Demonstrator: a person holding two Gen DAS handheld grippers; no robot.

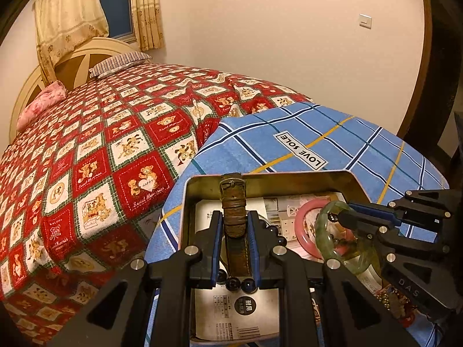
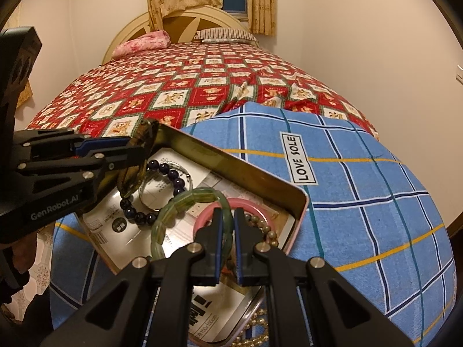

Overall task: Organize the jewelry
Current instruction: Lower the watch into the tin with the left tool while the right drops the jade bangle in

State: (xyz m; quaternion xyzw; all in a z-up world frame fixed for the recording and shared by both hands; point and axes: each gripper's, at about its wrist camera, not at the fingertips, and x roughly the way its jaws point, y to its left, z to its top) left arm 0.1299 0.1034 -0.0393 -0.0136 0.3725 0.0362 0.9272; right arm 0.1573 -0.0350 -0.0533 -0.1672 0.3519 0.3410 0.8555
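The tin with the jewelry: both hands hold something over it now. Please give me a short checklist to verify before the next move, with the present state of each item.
1. Left gripper grips the brown strap: ok, jaws pressed on both sides.
2. Right gripper grips the green bangle: ok, jaws shut on its rim.
3. Strap clear of the tin: not ok, its end lies over the far rim.
4. Bangle clear of the pink ring: cannot tell, they overlap in both views.
5. Dark bead bracelet free of the strap: cannot tell.
6. Tin steady on the blue cloth: ok, it lies flat.
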